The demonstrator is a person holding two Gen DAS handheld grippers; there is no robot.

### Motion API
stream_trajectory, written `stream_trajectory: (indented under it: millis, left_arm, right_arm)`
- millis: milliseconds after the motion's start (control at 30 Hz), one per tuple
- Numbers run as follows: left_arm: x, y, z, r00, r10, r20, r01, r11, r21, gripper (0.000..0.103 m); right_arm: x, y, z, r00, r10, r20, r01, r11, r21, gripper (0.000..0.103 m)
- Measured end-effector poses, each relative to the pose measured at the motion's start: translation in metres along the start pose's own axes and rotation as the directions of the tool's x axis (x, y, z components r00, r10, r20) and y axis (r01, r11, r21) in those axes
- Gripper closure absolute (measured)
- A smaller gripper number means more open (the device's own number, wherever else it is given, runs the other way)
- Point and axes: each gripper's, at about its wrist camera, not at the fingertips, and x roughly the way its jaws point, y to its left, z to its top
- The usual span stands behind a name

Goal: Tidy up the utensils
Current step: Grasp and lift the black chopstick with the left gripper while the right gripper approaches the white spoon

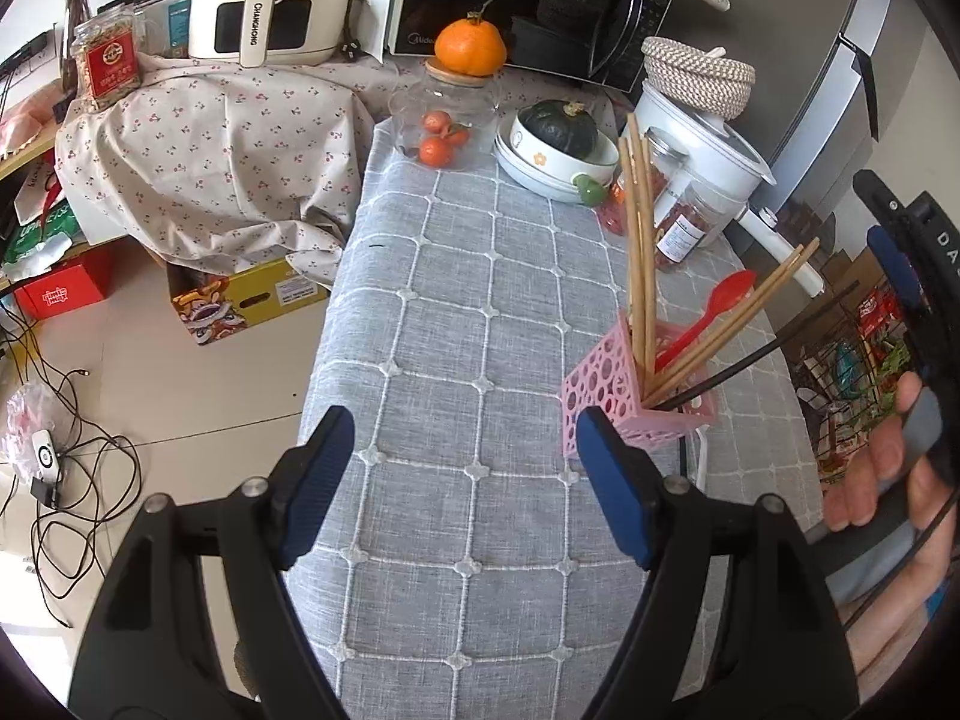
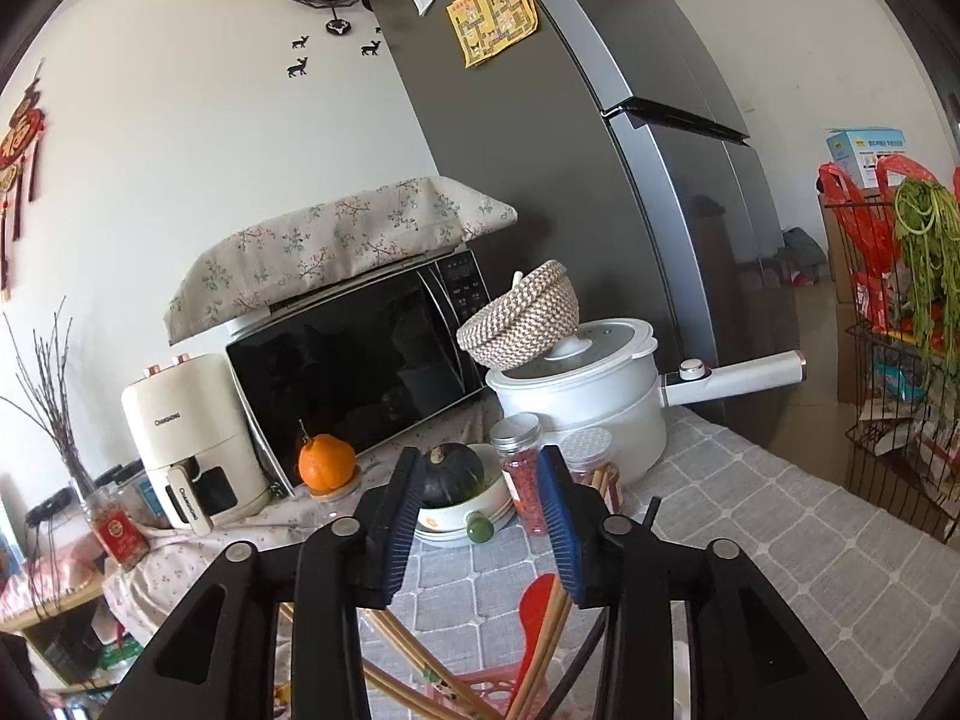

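Left wrist view gives me the widest read, so I start with the surface (image 1: 480, 360), covered in a grey quilted cloth and bare across its middle, with nothing loose left on it that I can see. At its far end sit the microwave (image 1: 528, 6), the white pot (image 1: 702, 150) and a bowl holding a dark squash (image 1: 561, 126), all well apart from where I work. Near the right edge stands the pink holder (image 1: 606, 384), a perforated plastic caddy, and the utensils are in it: wooden chopsticks (image 1: 639, 240) standing and leaning, a red spoon (image 1: 714, 306) tilted to the right, and one black chopstick (image 1: 762, 354) slanting far out over the rim. My left tool (image 1: 465, 438) hangs over the bare cloth just beside the holder with its jaws wide apart and nothing between them. My right tool (image 2: 480, 516) sits above the holder, jaws parted and empty, the spoon and chopstick tops just below it in the right wrist view. I judge the step in hand to be letting go and clearing away after a drop into the holder. To do it well, I lift straight up before swinging aside so the pads do not snag the leaning sticks. The holder looks light and could tip, so I keep the left tool ready to steady its wall. The black chopstick leans the most and may need nudging upright.
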Motion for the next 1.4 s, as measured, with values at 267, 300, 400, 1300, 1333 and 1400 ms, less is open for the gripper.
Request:
stream_trajectory:
  millis: [267, 300, 400, 1300, 1333, 1400]
  left_arm:
    - [0.013, -0.028, -0.01, 0.992, -0.068, -0.11, 0.071, 0.997, 0.018, 0.021]
    - [0.016, -0.032, -0.012, 0.99, -0.068, -0.124, 0.072, 0.997, 0.026, 0.021]
    - [0.025, -0.045, -0.017, 0.985, -0.06, -0.164, 0.069, 0.996, 0.048, 0.02]
    - [0.057, -0.087, -0.039, 0.952, -0.107, -0.286, 0.138, 0.986, 0.092, 0.021]
    - [0.057, -0.088, -0.04, 0.953, -0.105, -0.285, 0.137, 0.986, 0.096, 0.023]
    - [0.057, -0.09, -0.042, 0.952, -0.106, -0.286, 0.141, 0.984, 0.107, 0.027]
  right_arm:
    - [-0.008, -0.048, 0.034, 0.986, -0.097, -0.138, 0.082, 0.991, -0.109, 0.038]
    - [-0.009, -0.059, 0.035, 0.981, -0.113, -0.159, 0.096, 0.989, -0.111, 0.037]
    - [-0.008, -0.087, 0.031, 0.96, -0.149, -0.235, 0.125, 0.986, -0.114, 0.033]
    - [0.141, -0.136, -0.123, 0.44, -0.142, -0.887, 0.02, 0.989, -0.149, 0.041]
    - [0.142, -0.135, -0.123, 0.451, -0.158, -0.879, 0.02, 0.986, -0.167, 0.046]
    - [0.144, -0.13, -0.123, 0.465, -0.17, -0.869, -0.005, 0.981, -0.194, 0.064]
